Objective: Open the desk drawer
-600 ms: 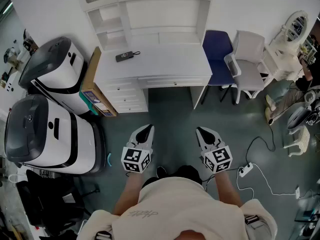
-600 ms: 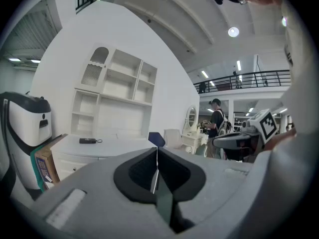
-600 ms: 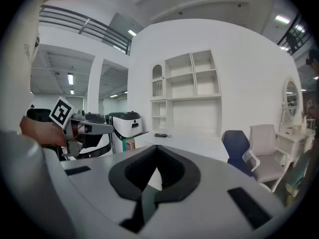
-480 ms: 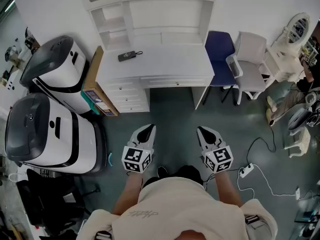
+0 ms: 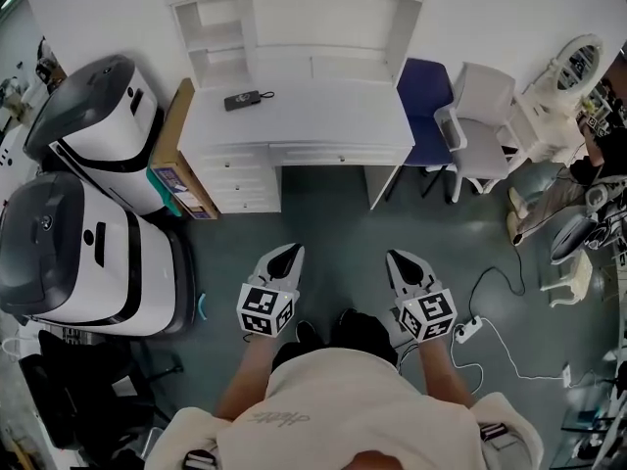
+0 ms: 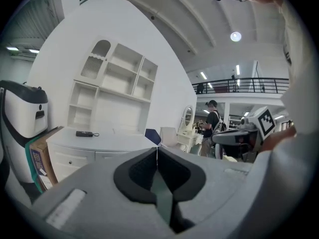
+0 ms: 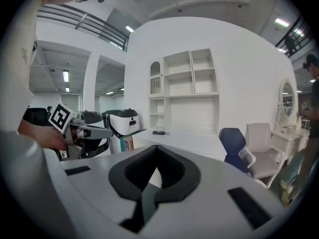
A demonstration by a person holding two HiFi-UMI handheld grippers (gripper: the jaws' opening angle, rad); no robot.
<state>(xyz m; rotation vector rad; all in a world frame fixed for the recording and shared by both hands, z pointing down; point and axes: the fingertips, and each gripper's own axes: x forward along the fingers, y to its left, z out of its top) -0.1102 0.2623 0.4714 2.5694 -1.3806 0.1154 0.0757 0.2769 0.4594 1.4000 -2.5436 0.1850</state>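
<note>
Jaws on both tools are closed tip to tip with nothing between them: the left gripper (image 5: 286,254) and the right gripper (image 5: 397,258) hang side by side at waist height, pointing forward, well apart from the furniture. I read this as a carrying posture for the approach, since there is nothing to grasp yet.

Straight ahead, across bare floor (image 5: 333,218), sits the desk drawer (image 5: 338,155), the shallow one above the kneehole. It is fully shut, and a small knob shows on its front. To its left a stack of drawers (image 5: 240,179) is shut as well, so I see nothing of what any of them holds. Either could be the target; I judge the central one likeliest, and I would have to open a pair of jaws before reaching its knob.

On the white surface (image 5: 323,116) lies only a black device (image 5: 240,100) with a short cord, near the back left corner. Above it the shelf unit (image 5: 294,23) has open compartments, seemingly bare, though the steep angle hides their depths.

A cardboard box (image 5: 174,160) leans against the left side, beside two white machines (image 5: 78,233). A blue chair (image 5: 426,111) and a white chair (image 5: 480,116) stand to the right.
</note>
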